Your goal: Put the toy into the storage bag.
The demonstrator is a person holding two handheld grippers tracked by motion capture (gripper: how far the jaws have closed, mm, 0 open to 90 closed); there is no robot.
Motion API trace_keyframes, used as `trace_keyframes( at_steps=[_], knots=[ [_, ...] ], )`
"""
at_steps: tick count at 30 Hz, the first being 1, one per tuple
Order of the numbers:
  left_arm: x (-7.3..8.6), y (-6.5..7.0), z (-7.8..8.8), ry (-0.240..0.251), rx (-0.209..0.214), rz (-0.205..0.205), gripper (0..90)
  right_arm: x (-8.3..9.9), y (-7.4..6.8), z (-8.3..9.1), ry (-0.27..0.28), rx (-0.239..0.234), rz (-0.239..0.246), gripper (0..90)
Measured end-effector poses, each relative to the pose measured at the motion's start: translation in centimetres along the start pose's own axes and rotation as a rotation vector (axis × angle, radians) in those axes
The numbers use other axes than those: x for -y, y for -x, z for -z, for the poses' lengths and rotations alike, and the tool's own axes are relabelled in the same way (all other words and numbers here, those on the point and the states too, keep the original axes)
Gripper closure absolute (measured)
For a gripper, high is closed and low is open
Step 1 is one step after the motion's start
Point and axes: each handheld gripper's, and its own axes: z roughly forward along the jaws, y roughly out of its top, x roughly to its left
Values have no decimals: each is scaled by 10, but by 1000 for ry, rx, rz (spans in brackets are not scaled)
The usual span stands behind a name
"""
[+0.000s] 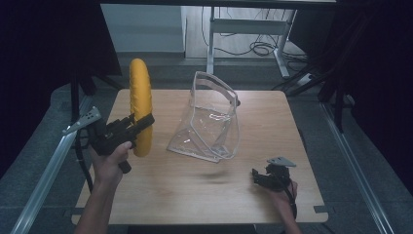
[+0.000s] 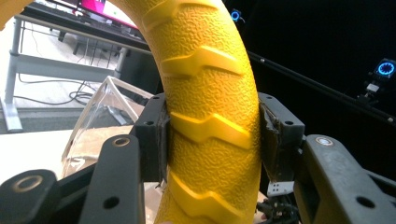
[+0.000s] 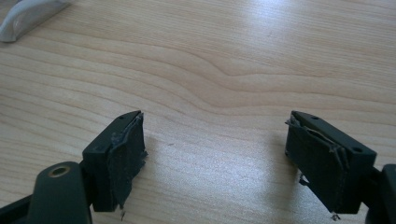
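**Plainly, a ring held high beside an unsteady bag**

The left gripper (image 1: 142, 123) is clenched across the band of the yellow ring (image 1: 140, 105), which stands on edge above the left part of the table (image 1: 195, 195), just left of the clear bag (image 1: 210, 122); the right gripper (image 3: 212, 158) rests low near the front right, jaws wide with nothing between them. The bag stands unheld and slumped; I judge that a nudge from the ring could tip or slide it; the ribbed band might also twist in the pads.
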Motion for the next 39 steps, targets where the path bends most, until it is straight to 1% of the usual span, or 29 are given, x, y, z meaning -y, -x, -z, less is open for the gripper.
trace_keyframes(
  at_steps=[3, 11, 20, 25, 39],
  knots=[
    [-1, 2, -6, 17, 3, 0, 510, 0, 0, 0, 1, 0, 2, 201],
    [-5, 7, -16, 22, 10, -8, 510, 0, 0, 0, 2, -1, 3, 201],
    [-11, 15, -25, 51, 23, -14, 510, 0, 0, 0, 3, 0, 1, 201],
    [-14, 19, -30, 58, 27, -16, 510, 0, 0, 0, 3, 0, 1, 201],
    [-17, 23, -40, 69, 28, -17, 510, 0, 0, -1, 3, 0, 2, 201]
  ],
)
